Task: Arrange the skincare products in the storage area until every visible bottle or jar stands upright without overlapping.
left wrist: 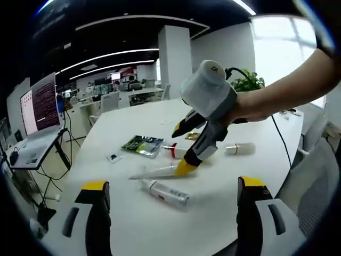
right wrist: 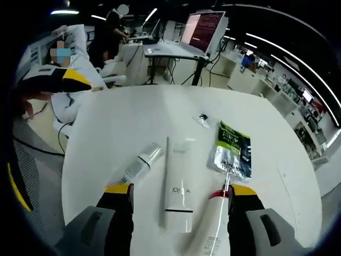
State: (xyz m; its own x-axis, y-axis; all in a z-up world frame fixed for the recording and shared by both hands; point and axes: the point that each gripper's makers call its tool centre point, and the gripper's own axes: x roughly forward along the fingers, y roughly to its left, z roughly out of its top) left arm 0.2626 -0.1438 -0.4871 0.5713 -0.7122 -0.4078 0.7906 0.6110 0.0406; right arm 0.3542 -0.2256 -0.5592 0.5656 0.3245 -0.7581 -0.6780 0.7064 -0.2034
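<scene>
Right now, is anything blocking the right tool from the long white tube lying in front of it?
Nothing visible. The white tube lies flat on the table, directly between the open right tool jaws.

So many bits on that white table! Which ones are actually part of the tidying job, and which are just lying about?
Part of the job:
- white L'Oreal tube, lying flat
- slim white bottle, lying flat
- red-collared tube, lying flat
- small white bottle, on its side

Just lying about:
- green sachet
- tiny clear packet
- laptop on its stand
</scene>
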